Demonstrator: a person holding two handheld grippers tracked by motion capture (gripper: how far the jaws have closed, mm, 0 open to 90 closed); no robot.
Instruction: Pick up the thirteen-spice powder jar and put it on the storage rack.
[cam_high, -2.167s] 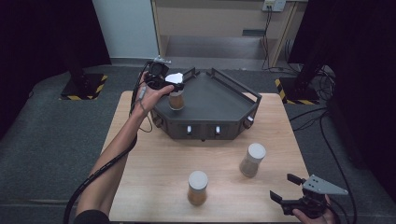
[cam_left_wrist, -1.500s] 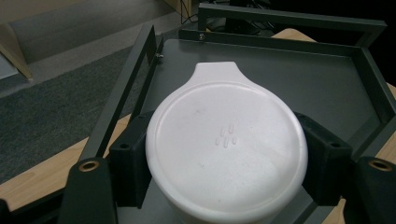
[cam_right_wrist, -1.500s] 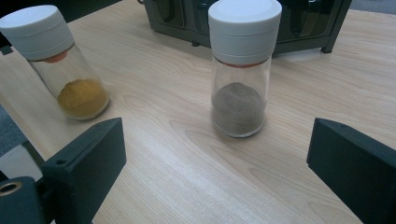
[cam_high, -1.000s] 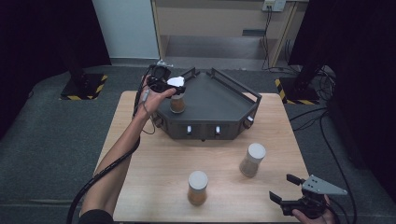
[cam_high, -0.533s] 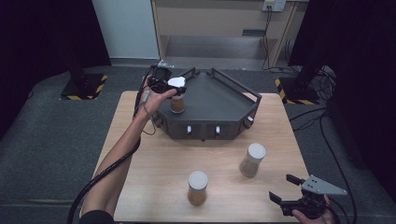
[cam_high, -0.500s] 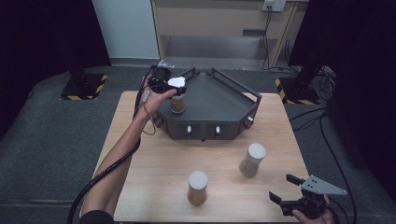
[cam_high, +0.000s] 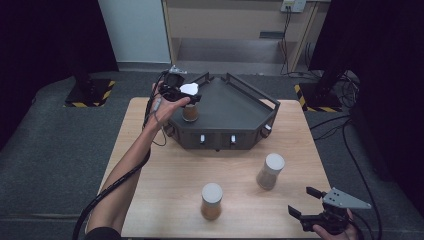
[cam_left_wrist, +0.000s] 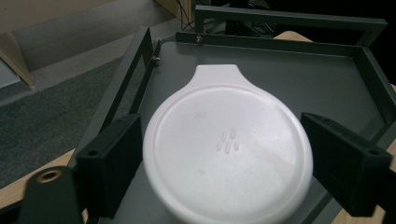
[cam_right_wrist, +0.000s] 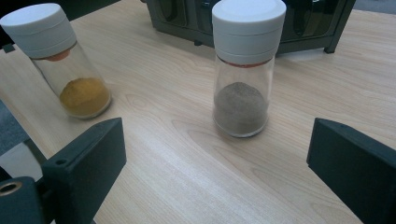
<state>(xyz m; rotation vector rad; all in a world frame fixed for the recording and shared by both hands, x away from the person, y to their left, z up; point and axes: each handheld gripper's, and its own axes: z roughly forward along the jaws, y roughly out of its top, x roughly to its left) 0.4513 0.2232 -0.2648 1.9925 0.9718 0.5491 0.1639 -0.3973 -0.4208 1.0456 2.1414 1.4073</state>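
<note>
On the dark rack (cam_high: 235, 107), the left gripper's (cam_high: 186, 94) jaws had just opened around the jar (cam_left_wrist: 227, 147), releasing it there. Two jars waited; the right gripper (cam_high: 306, 204) hung open.

no legible text, labels or signs

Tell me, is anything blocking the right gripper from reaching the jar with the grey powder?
Nothing visible does. The right gripper hangs open at the table's near edge, and in its own view bare wood lies between its jaws and the grey-powder jar. The yellow-powder jar stands off to one side.
</note>
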